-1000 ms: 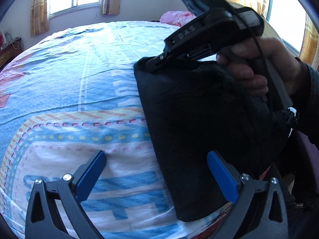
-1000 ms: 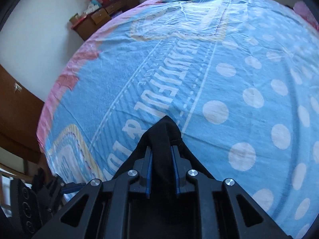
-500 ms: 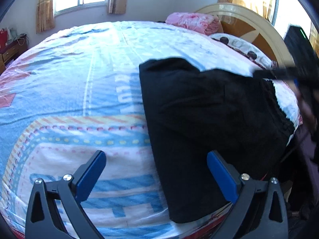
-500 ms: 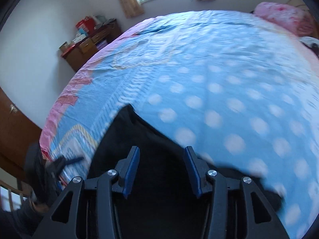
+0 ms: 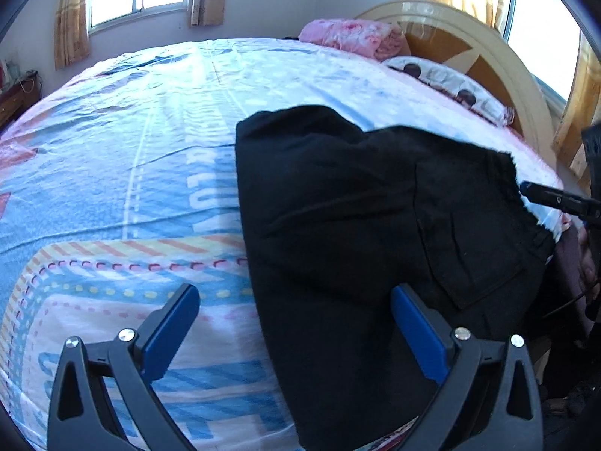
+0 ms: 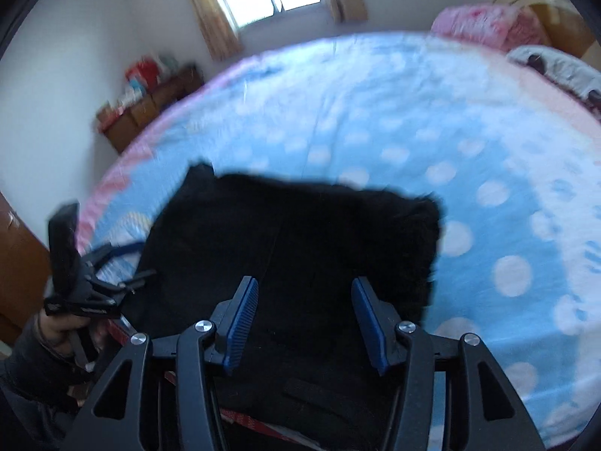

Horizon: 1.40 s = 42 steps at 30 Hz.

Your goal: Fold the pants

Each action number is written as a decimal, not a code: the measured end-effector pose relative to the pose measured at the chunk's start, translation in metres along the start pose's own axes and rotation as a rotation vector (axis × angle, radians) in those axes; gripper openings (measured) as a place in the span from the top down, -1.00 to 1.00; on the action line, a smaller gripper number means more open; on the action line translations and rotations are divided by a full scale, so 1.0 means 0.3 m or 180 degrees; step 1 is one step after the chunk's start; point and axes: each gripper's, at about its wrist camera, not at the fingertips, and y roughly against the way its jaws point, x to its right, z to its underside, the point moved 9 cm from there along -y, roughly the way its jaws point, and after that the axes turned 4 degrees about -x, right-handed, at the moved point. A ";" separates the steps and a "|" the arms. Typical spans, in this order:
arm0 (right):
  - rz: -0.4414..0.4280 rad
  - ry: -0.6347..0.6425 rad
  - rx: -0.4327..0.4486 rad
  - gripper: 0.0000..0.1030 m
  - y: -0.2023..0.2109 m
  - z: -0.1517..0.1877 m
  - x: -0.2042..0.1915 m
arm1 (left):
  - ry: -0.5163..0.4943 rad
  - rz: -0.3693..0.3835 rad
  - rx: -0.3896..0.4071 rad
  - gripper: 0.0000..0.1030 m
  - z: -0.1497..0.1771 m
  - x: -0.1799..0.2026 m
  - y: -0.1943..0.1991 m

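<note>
Black pants (image 5: 357,233) lie folded into a broad rectangle on the blue patterned bedsheet (image 5: 112,150), near the bed's front edge, back pocket facing up. My left gripper (image 5: 295,297) hovers open over their left edge, one finger above the sheet and one above the cloth. In the right wrist view the pants (image 6: 300,233) spread out below my right gripper (image 6: 304,289). Its jaws are opening, and the blue pads press on nothing. One of its black fingers (image 5: 552,199) pokes in at the right by the waistband.
A pink folded blanket (image 5: 349,35), a pillow (image 5: 447,82) and a curved wooden headboard (image 5: 488,56) sit at the bed's far right. A cluttered wooden dresser (image 6: 150,109) stands by the wall. A sleeved hand (image 6: 56,327) holds the left gripper's handle.
The right gripper let go of the pants' folded corner, opened, and pulled back to the right, off the cloth. The pants now lie flat. The left gripper stayed put.
</note>
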 end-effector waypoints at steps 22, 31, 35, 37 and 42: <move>-0.0669 -0.0731 -0.0237 -0.22 -0.173 0.044 0.106 | 0.0261 0.0491 -0.0080 -0.98 -0.122 0.021 -0.094; -0.0793 -0.0756 -0.0087 0.65 -0.097 0.023 0.084 | 0.0393 0.0670 -0.0010 0.66 -0.129 -0.008 -0.047; -0.0733 -0.0448 0.0027 0.73 -0.013 -0.070 -0.013 | 0.0359 0.0649 0.0153 0.70 -0.150 -0.006 0.031; -0.0692 -0.0281 0.0009 0.74 0.002 -0.129 -0.059 | 0.0375 0.0626 0.0252 0.71 -0.166 -0.030 0.079; -0.0740 0.0071 -0.0024 0.74 -0.051 -0.318 -0.183 | 0.0551 0.0456 0.0596 0.72 -0.216 -0.185 0.255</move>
